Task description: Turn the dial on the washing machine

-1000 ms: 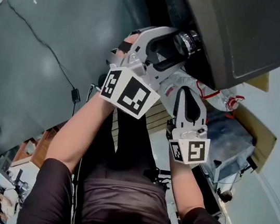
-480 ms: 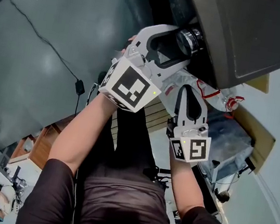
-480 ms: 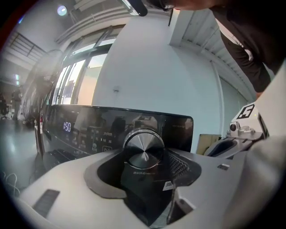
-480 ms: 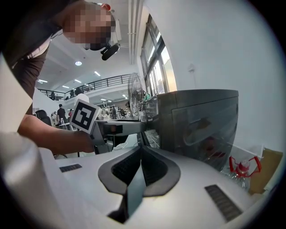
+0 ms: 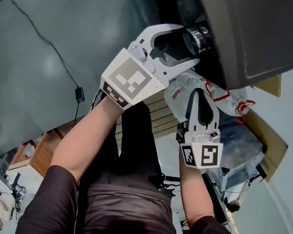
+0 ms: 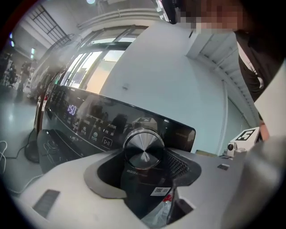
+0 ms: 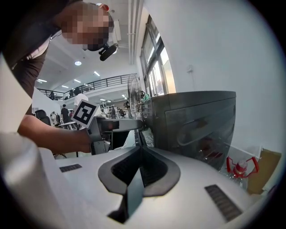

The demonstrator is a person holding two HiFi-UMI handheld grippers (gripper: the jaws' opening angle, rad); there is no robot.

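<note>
Two tools: left tool (image 6: 144,166) clamps dial (image 6: 143,149), lit display (image 6: 71,109) seen only in its view; right tool (image 7: 139,154) closed, empty.

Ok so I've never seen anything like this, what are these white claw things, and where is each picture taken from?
The white things are hand-held tools, one in each of a person's hands, and each has two fingers that pinch. One picture comes from a camera on the person's head, looking down along the arms. The other two come from cameras riding on the tools, each looking along its own fingers. The left gripper has its fingers closed around the silver dial on the dark control panel of the washing machine. The right gripper is shut and empty, held off to the machine's side. The patterned cubes are parts of the tools.
</note>
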